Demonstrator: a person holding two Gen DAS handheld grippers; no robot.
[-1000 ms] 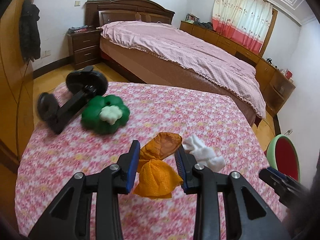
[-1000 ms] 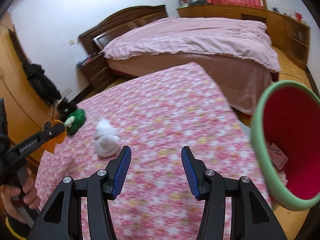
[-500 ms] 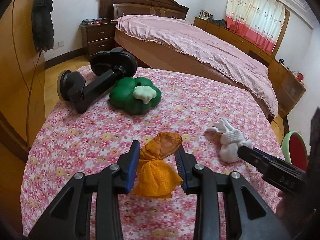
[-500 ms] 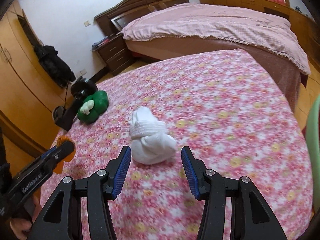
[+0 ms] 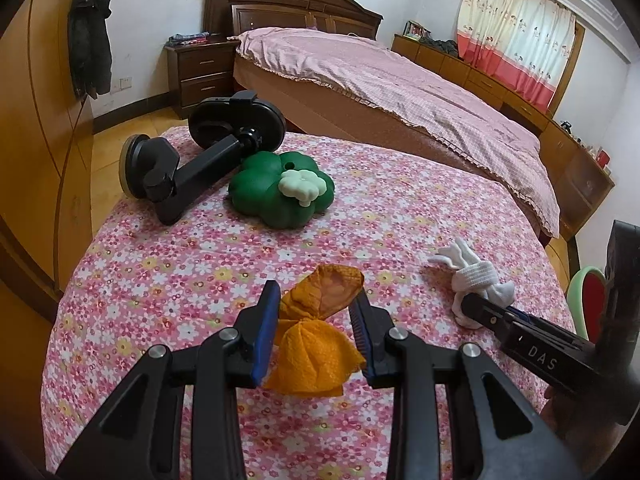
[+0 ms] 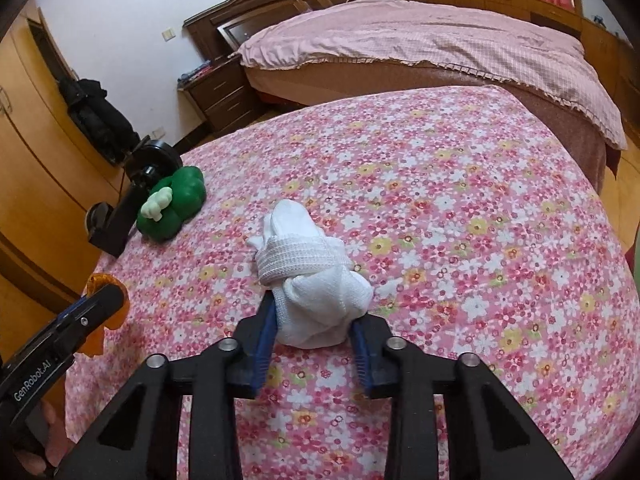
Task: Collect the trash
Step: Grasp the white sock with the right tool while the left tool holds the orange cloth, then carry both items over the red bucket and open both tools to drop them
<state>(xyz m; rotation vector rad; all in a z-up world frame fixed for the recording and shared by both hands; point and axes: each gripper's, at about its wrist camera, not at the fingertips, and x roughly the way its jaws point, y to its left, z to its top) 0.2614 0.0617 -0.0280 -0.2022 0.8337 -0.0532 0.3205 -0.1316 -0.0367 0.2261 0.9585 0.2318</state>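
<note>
My left gripper [image 5: 316, 320] is shut on an orange crumpled wad [image 5: 316, 344] and holds it above the flowered table [image 5: 200, 264]. My right gripper [image 6: 314, 322] has its blue pads on both sides of a white balled cloth [image 6: 312, 276] that lies on the table; the pads touch its near end. The white cloth also shows in the left wrist view [image 5: 476, 284], with the right gripper [image 5: 496, 314] at it. The left gripper [image 6: 76, 314] with the orange wad [image 6: 100, 324] shows at the left edge of the right wrist view.
A green flower-shaped toy [image 5: 280, 192] with a white piece on top and a black suction mount [image 5: 200, 152] lie at the table's far left. A green-rimmed red bin [image 5: 592, 300] stands past the right edge. A bed [image 5: 400, 92] is behind.
My right gripper has swung from the bin side to the white cloth and narrowed around its near end. My left gripper still holds the orange wad, with its view turned slightly.
</note>
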